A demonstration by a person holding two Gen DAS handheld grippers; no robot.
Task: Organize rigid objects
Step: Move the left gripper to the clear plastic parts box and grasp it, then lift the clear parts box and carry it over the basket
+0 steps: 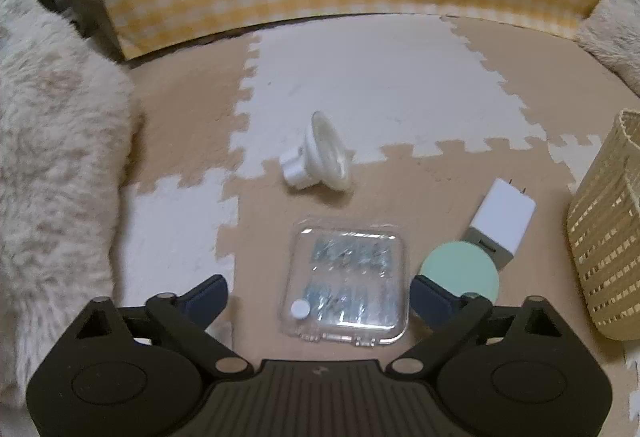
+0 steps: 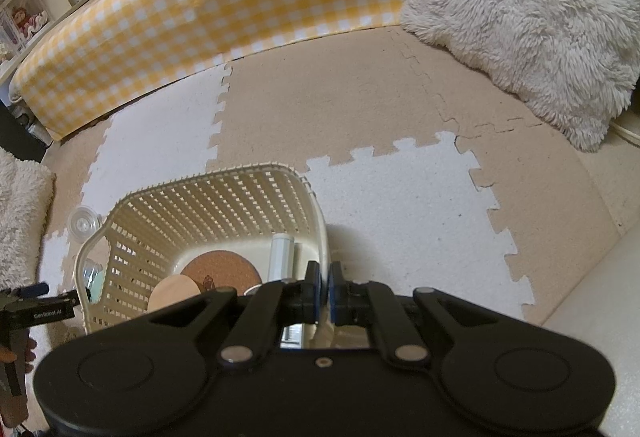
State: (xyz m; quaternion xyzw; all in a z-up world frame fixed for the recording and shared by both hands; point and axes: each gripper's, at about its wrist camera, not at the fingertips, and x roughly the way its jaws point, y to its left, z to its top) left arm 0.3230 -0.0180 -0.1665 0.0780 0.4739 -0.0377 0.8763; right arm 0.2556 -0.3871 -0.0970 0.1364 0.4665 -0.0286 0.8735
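Left gripper [image 1: 318,297] spread wide astride the clear plastic case [image 1: 346,283], left of the basket [image 1: 608,237]; case looks light, stiff, slippery, so pinch its side edges. Right gripper [image 2: 324,287] clamped on the basket's rim

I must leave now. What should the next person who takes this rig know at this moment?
Left gripper: open, over the clear plastic case, not pressing on it.
Right gripper: shut on the basket's rim; nothing else is held.
Basket: already holds a cork coaster, a wooden disc and a white tube.
Still on the mat: the case, a green disc, a white charger and a white funnel-shaped part.
Left to do: put these four into the basket, probably the case first.
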